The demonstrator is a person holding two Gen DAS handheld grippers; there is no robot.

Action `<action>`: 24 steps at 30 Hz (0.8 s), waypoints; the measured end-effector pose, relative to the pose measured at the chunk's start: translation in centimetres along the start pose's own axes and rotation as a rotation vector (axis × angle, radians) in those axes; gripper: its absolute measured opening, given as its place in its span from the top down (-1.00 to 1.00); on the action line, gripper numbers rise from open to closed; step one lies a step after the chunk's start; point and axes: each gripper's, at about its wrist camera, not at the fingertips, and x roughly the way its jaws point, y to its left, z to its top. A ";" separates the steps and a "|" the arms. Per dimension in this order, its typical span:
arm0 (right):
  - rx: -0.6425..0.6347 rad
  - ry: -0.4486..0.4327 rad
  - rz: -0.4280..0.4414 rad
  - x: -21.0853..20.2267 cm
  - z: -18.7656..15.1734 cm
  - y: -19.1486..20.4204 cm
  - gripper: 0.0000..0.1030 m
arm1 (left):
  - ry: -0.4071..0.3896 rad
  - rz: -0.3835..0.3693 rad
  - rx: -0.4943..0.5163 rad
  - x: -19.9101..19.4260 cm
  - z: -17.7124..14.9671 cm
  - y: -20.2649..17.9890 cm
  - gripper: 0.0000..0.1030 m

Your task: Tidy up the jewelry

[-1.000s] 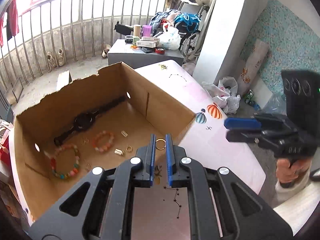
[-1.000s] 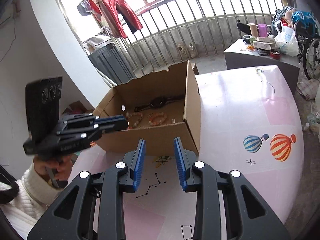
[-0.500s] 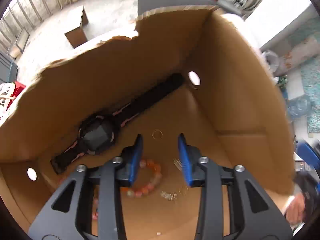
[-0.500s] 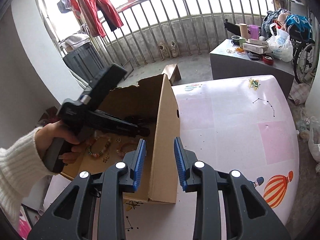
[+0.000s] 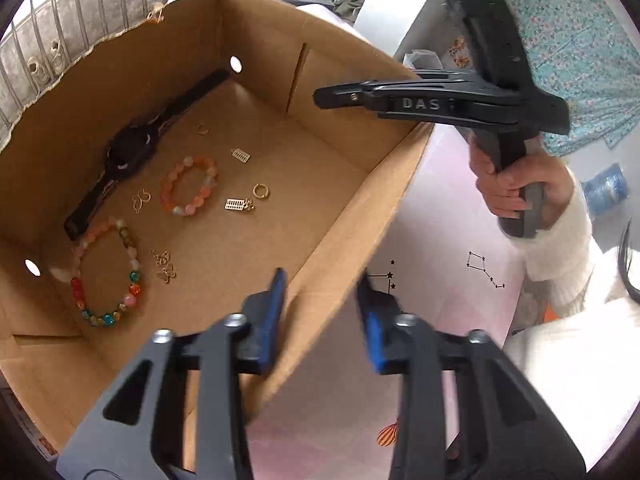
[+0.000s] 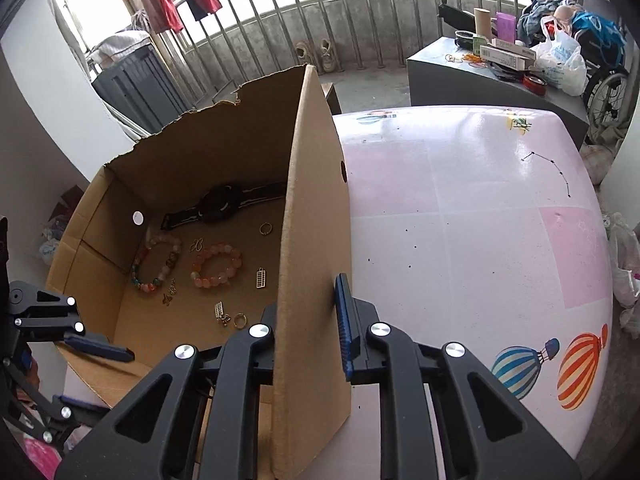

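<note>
Bright daylight, fisheye warp, perhaps blur

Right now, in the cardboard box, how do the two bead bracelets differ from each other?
The orange bracelet has beads of nearly one tone, orange and peach; the mixed bracelet has pale pink, red, blue, green and brown beads. The orange bracelet makes a smaller, rounder ring; the mixed bracelet makes a longer oval loop. The orange bracelet lies near the middle of the box floor; the mixed bracelet lies closer to a side wall. Both lie flat, near the black watch.
</note>
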 end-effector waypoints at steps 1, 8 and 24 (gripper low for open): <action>0.006 0.002 0.003 -0.3 -0.2 0.0 0.71 | -0.005 -0.013 -0.027 0.0 0.0 0.3 0.57; 0.006 0.048 -0.012 -3.2 -3.9 -1.0 0.69 | 0.002 -0.075 -0.014 0.3 -2.1 -2.4 0.57; -0.314 -0.294 0.048 -10.0 -9.6 6.4 0.39 | -0.620 0.424 -0.294 -3.7 -6.6 -5.8 -0.08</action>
